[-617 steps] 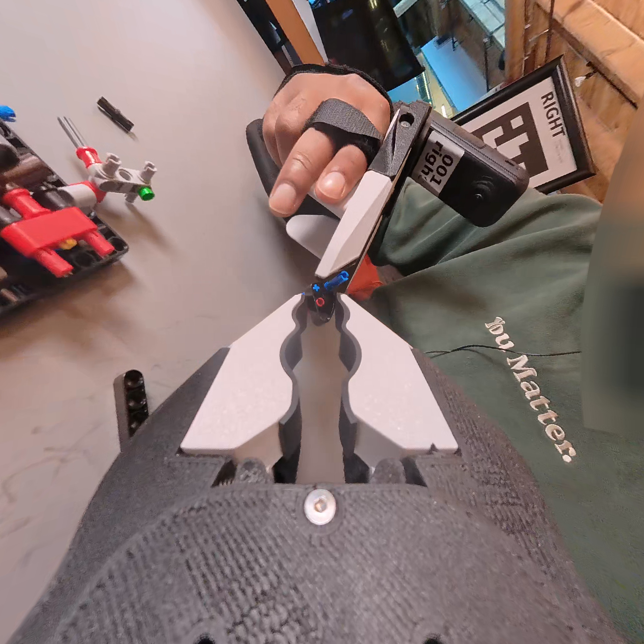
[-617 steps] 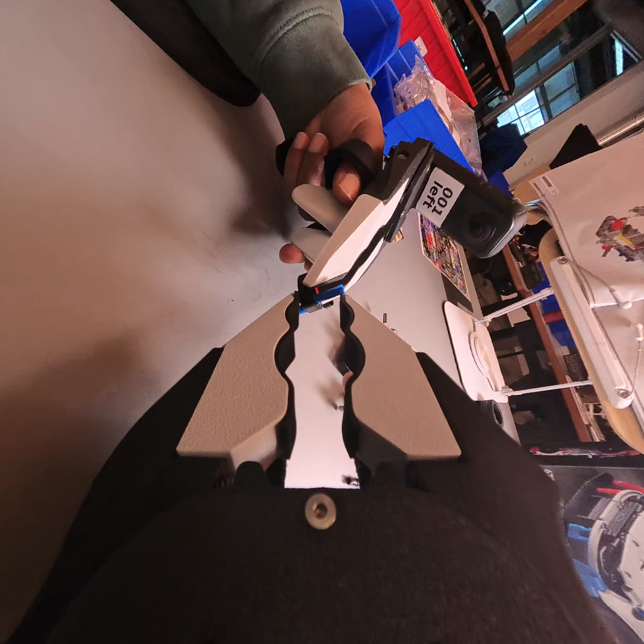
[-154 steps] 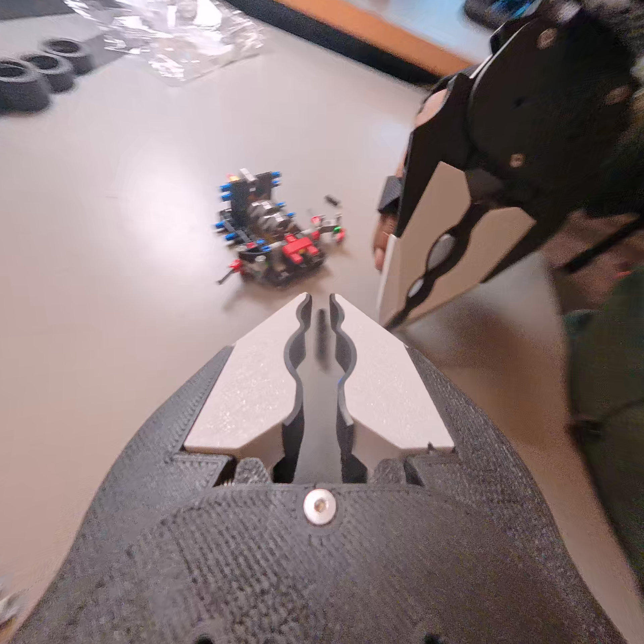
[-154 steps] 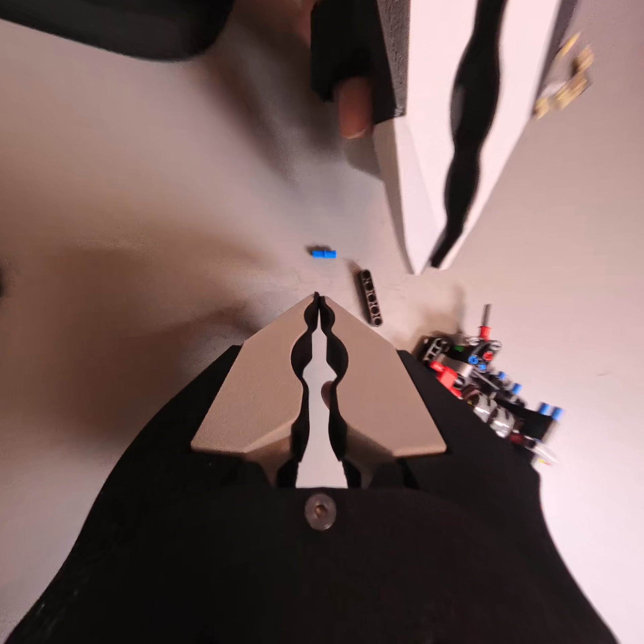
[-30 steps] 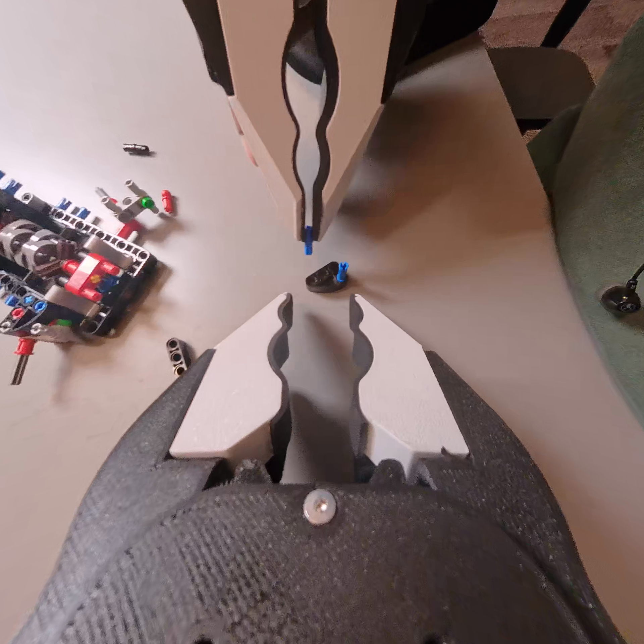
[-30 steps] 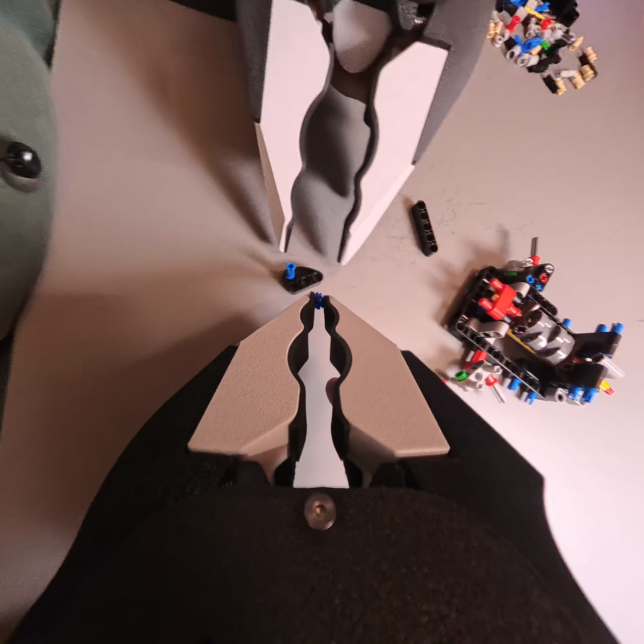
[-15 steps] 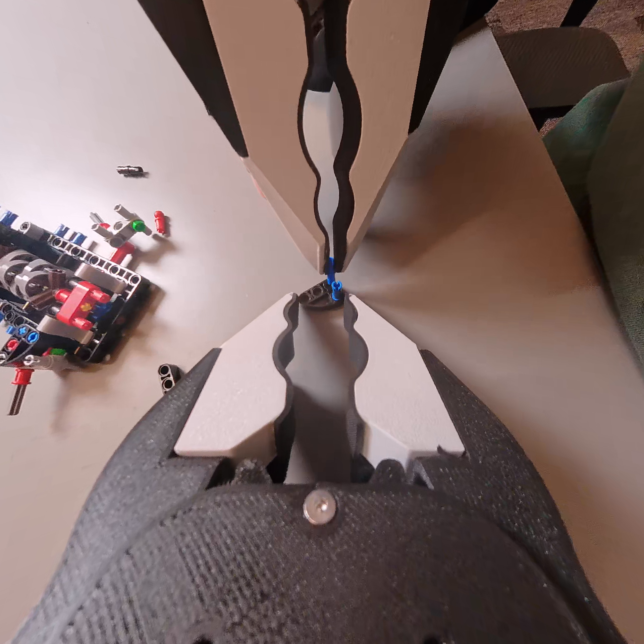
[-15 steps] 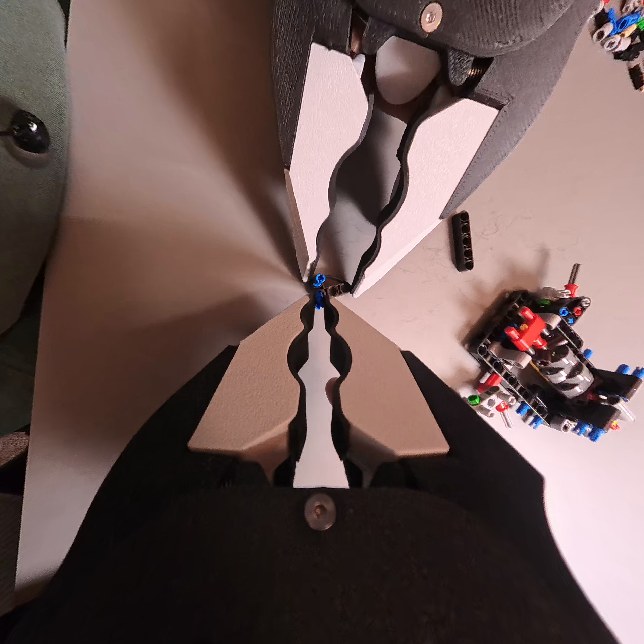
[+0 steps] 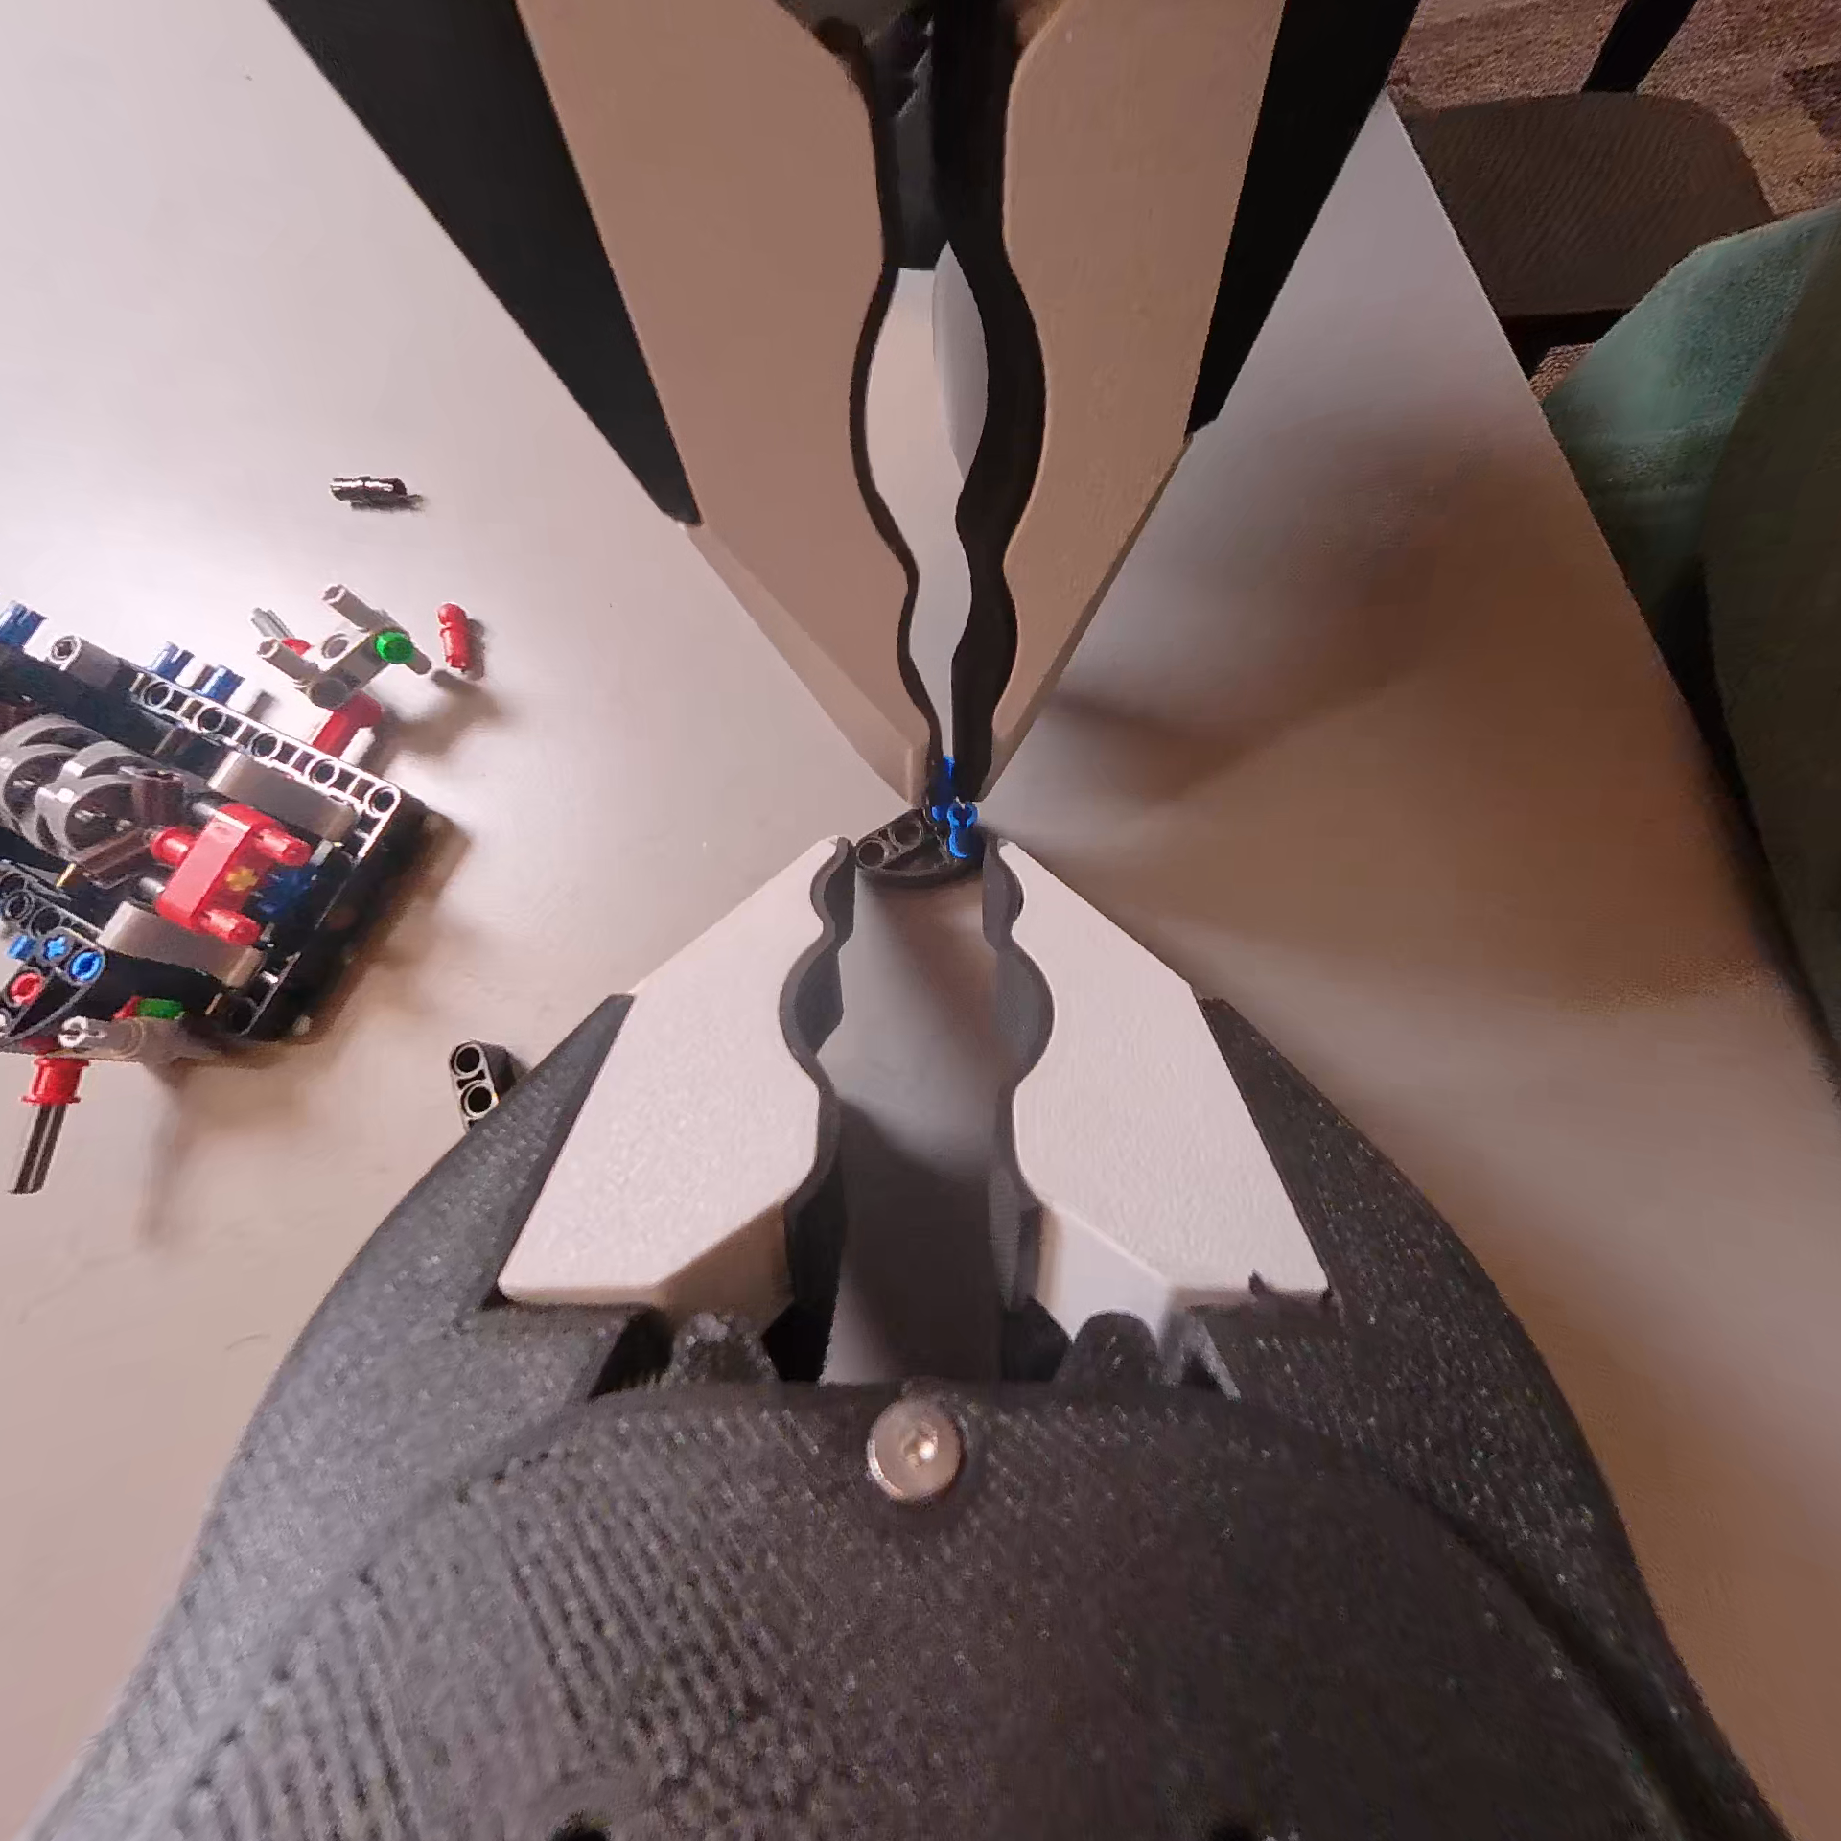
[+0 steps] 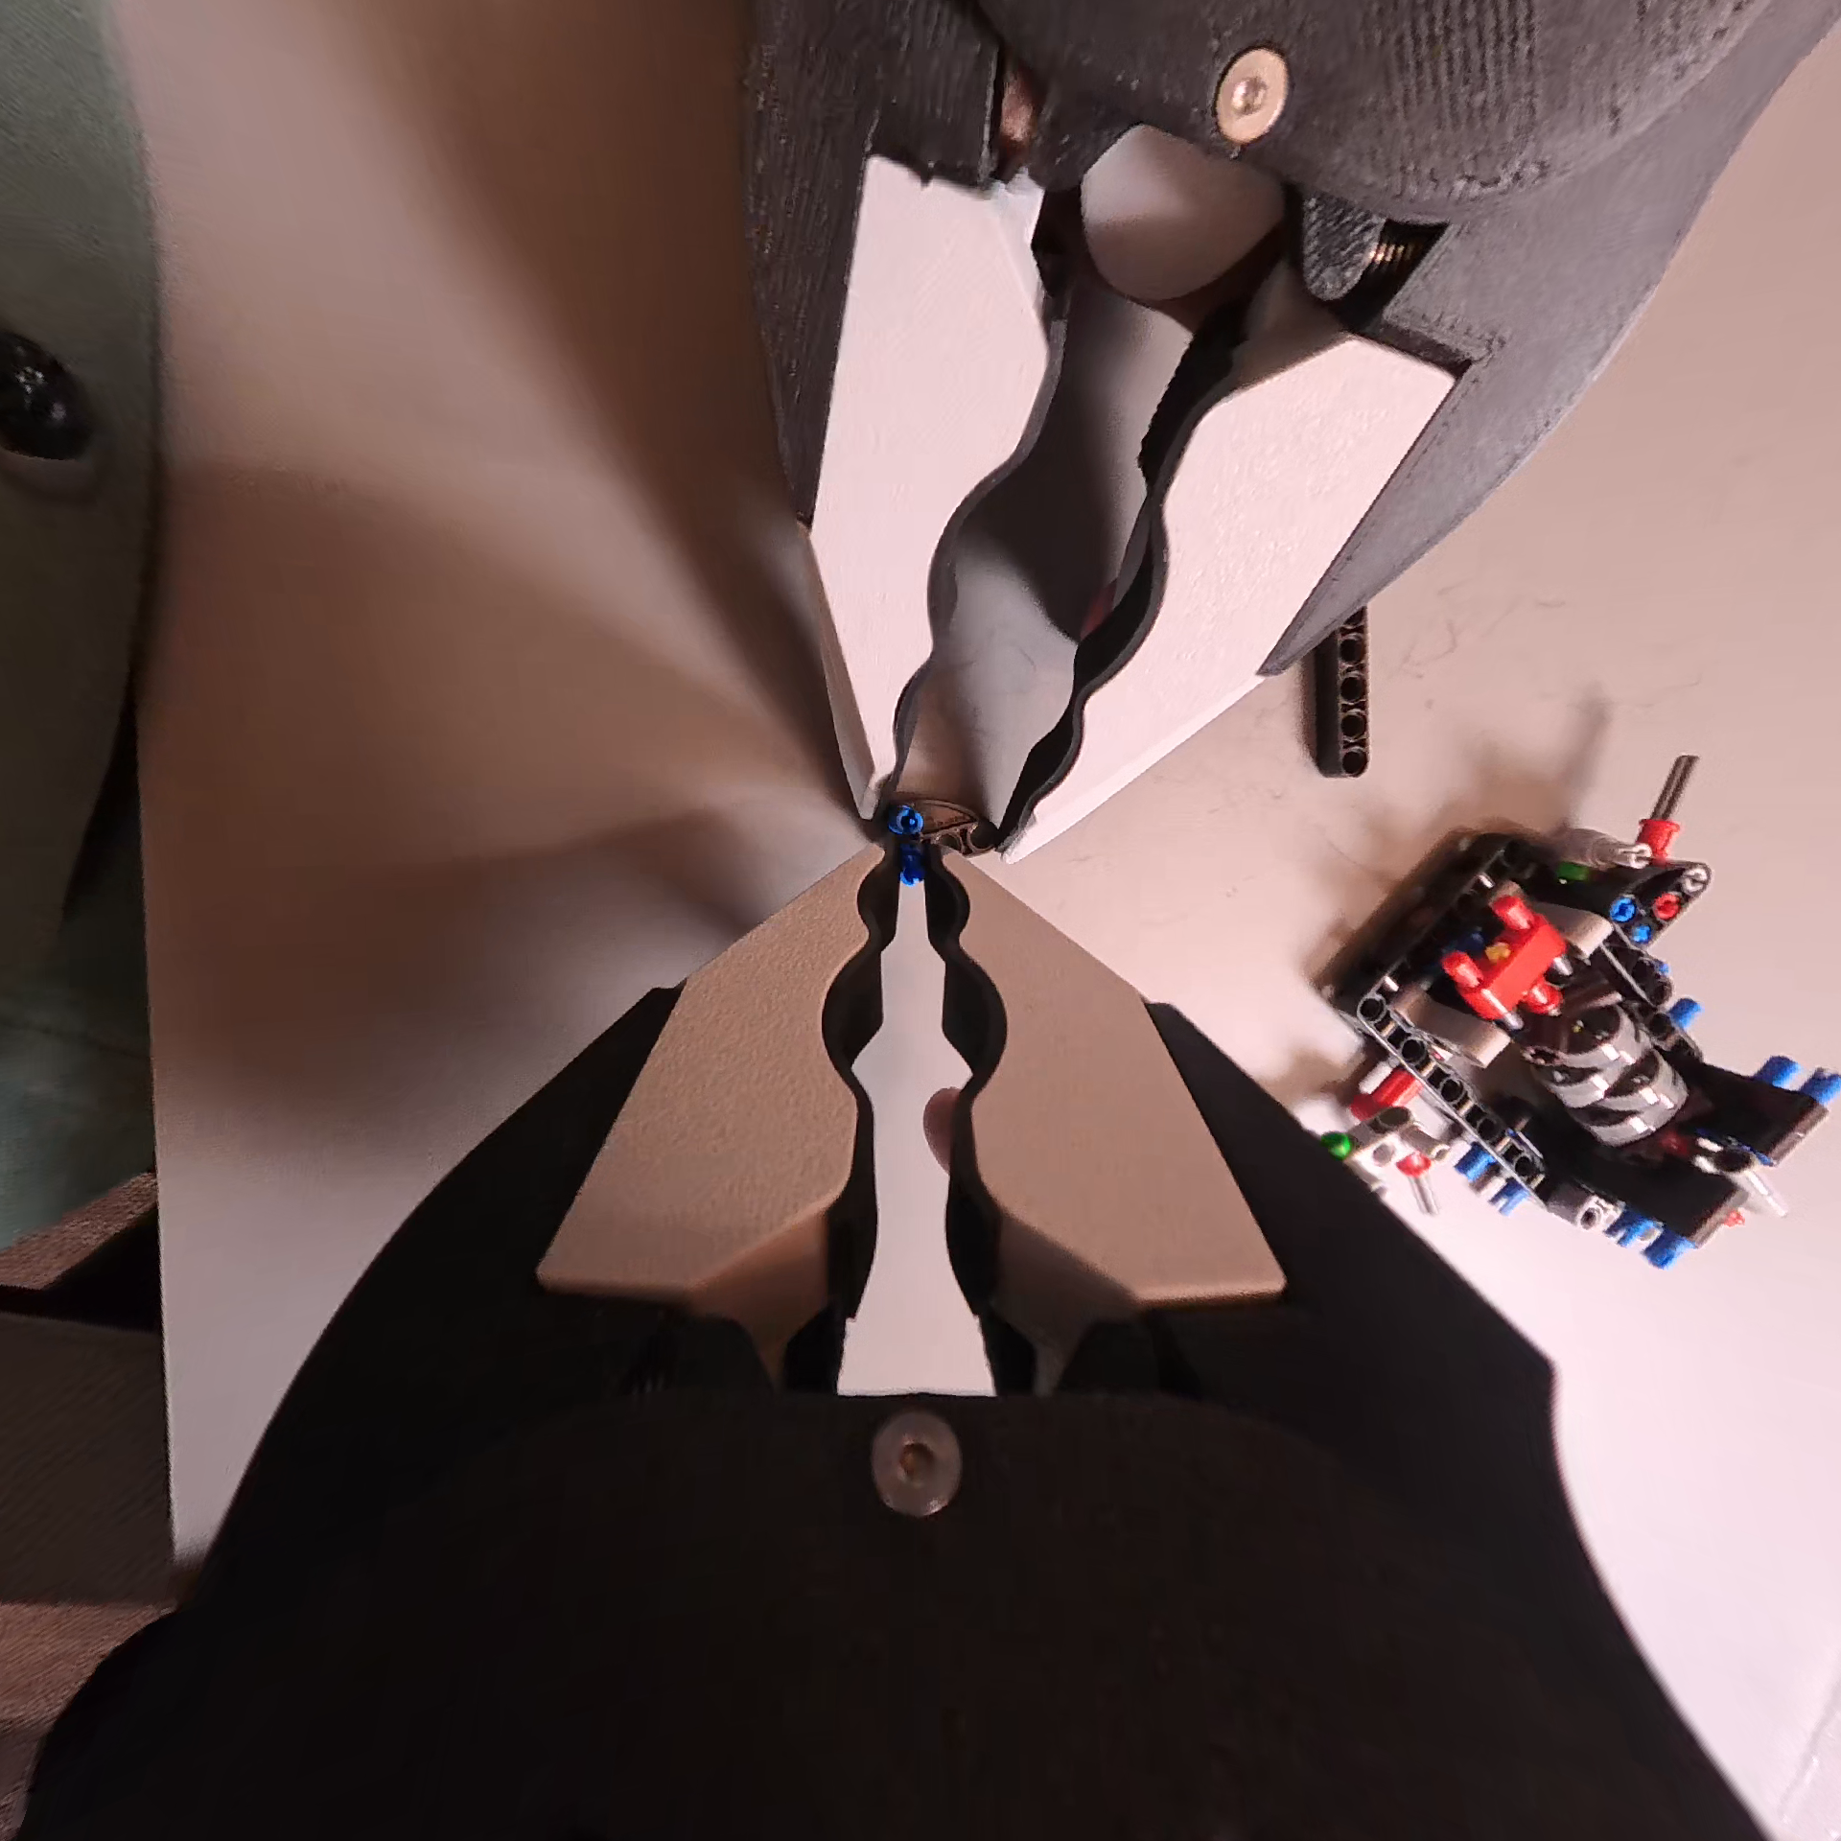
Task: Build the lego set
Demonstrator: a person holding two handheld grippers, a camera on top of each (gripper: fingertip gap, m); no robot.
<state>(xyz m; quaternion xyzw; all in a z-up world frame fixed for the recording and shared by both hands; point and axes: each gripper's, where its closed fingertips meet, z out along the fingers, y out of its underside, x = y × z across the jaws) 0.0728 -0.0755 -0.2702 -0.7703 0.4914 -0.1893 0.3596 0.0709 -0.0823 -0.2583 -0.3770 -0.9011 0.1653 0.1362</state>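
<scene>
Two grippers met tip to tip over the pale table (image 9: 1345, 797). The left gripper (image 9: 917, 857) had its jaws partly apart, bracketing a small black curved lego piece (image 9: 902, 855) that lay at their tips; whether the tips actually pressed on it could not be told. A blue pin (image 9: 962, 829) stood upright in that piece at its right end as the left wrist view showed it. The right gripper (image 10: 909, 865) was closed almost completely, pinching a second blue pin (image 10: 910, 865) at its very tips, and that pin touched or nearly touched the black piece just beside the standing pin. Well off to the side lay the partly built lego assembly (image 9: 159, 847), a black frame with red, grey and blue parts, resting flat on the table. Near it were a few loose bits: a grey connector with a green tip (image 9: 354, 653), a small red pin (image 9: 455, 633), a short black connector (image 9: 478, 1071) and a black beam (image 10: 1340, 697). A green upholstered chair (image 9: 1713, 478) stood at the table's edge.
</scene>
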